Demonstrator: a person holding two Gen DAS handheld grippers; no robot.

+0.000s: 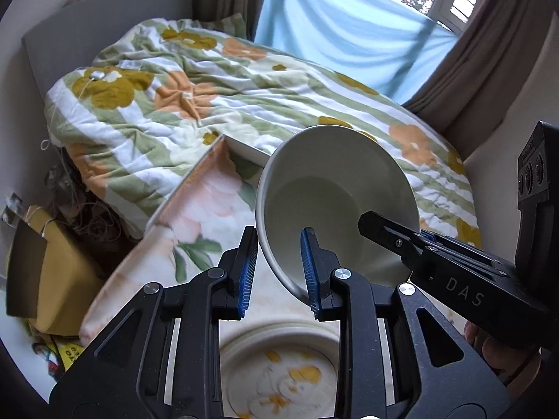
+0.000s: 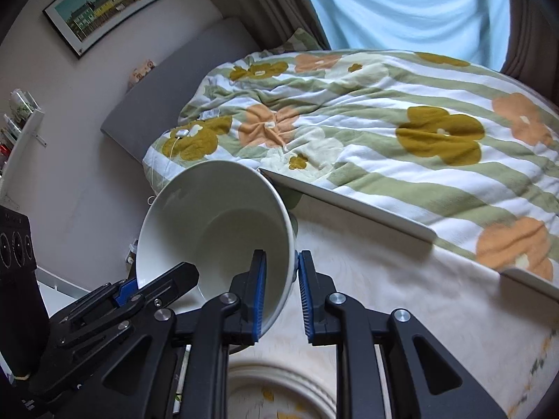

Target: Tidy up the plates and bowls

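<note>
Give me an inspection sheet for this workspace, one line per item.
Surface: table under a pale floral cloth, beside a bed.
Job's things: white bowl lifted and tilted; floral plate on the table below it.
Clutter: yellow bag on the floor.
Grippers: left tongs straddle the bowl's rim, but whether they pinch it is unclear; right tongs look closed on the opposite rim.
Cables: white charger cable on the floral duvet.
Surroundings: grey headboard, framed picture, blue sheet over the window.
</note>
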